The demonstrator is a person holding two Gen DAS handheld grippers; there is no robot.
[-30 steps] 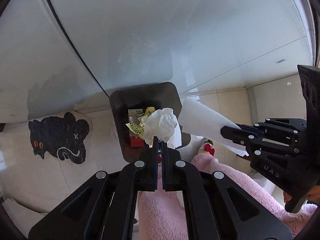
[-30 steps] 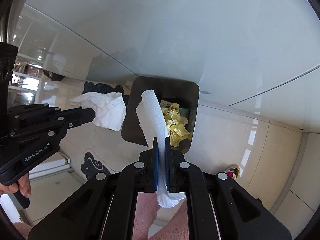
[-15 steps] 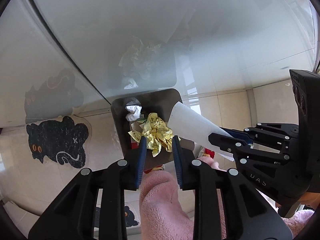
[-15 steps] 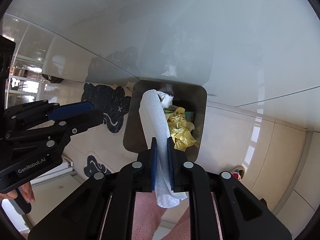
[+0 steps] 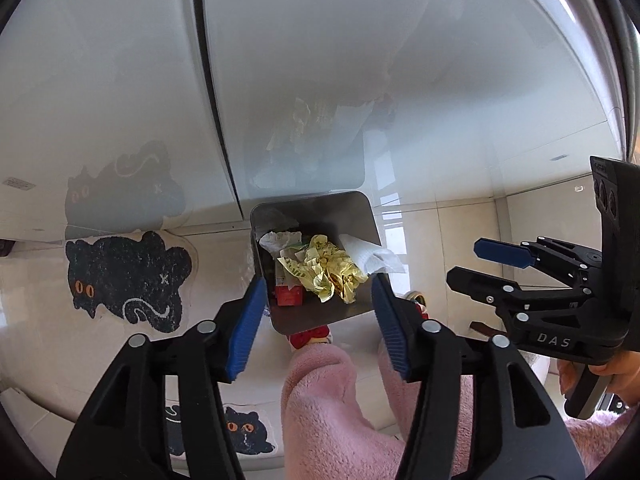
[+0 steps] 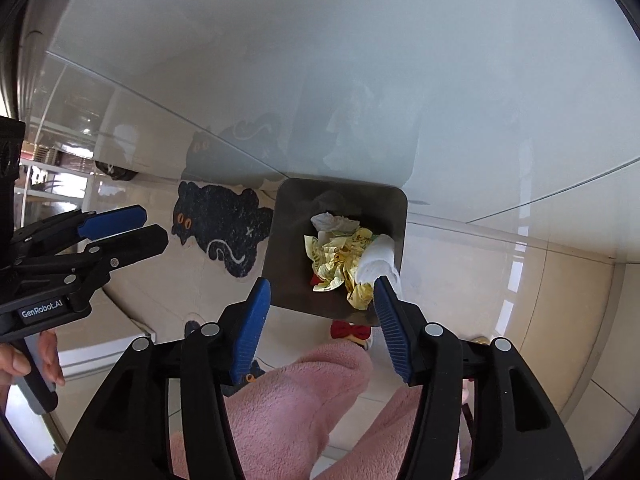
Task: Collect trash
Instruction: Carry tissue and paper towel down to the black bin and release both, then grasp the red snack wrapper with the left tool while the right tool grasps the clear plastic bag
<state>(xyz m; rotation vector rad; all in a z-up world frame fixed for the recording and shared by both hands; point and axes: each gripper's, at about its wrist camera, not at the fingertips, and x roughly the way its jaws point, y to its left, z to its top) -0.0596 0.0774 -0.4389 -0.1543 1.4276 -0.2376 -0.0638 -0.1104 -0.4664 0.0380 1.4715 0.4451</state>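
The left gripper [image 5: 318,304] and right gripper [image 6: 322,308] are held spread wide and empty above the dark trash bin [image 6: 288,248]. Crumpled yellow wrappers [image 5: 328,270], white tissues [image 5: 372,256] and what may be a red carton [image 5: 289,295] are seen inside it.

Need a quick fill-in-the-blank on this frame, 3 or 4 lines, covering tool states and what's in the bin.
1. Both the left tool and the right tool are ____, holding nothing.
2. The crumpled yellow wrapper lies ____ the metal trash bin.
3. The rolled white paper towel leans against the bin's ____ wall in the right wrist view.
4. The floor mat beside the bin is shaped like a black ____.

Missing words: open; inside; right; cat
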